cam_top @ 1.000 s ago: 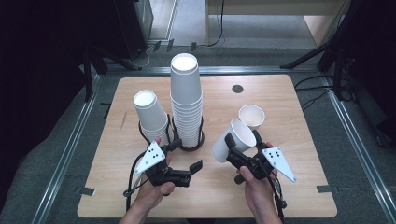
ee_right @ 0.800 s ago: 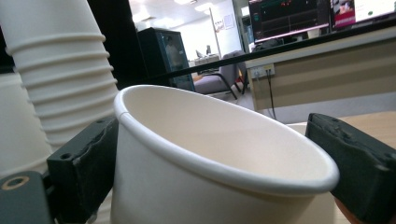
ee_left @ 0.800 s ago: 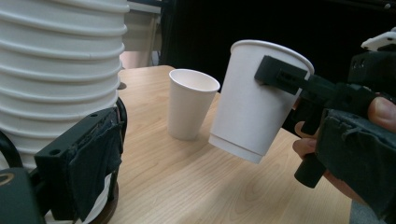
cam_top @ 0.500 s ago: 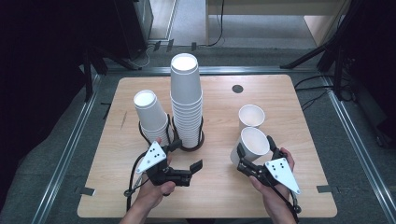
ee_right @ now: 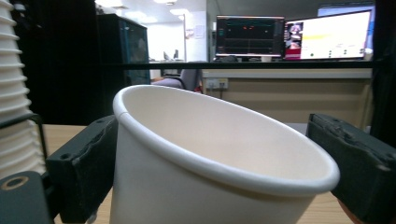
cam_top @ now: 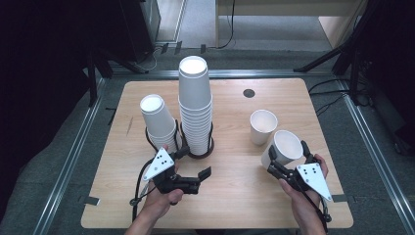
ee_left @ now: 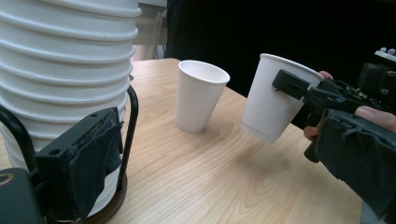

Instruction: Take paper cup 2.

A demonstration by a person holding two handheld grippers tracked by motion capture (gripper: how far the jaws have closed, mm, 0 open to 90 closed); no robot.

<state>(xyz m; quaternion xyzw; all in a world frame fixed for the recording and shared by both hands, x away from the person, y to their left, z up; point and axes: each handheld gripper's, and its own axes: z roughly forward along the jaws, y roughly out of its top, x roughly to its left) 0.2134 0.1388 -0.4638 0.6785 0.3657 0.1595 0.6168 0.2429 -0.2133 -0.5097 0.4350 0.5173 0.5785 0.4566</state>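
Note:
My right gripper (cam_top: 288, 149) is shut on a white paper cup (cam_top: 286, 146), its pads on either side of the wall just under the rim. This cup (ee_left: 273, 105) hangs tilted a little above the wooden table (cam_top: 235, 196), mouth up. It sits close in front of my right gripper's camera (ee_right: 210, 158). A second white cup (cam_top: 263, 126) stands upright just beyond it. My left gripper (cam_top: 195, 162) is open and holds nothing, close in front of the tall cup stack (cam_top: 195, 105).
The tall stack stands in a black wire holder (cam_top: 198, 152). A shorter stack of cups (cam_top: 157, 117) stands in another holder to its left. A dark round hole (cam_top: 249, 93) marks the table's far side. Metal rails (cam_top: 73, 152) run along both table sides.
My right gripper has carried the cup to the right and lower, from beside the tall stack to near the standing cup, and turned it more upright. The left gripper has not moved.

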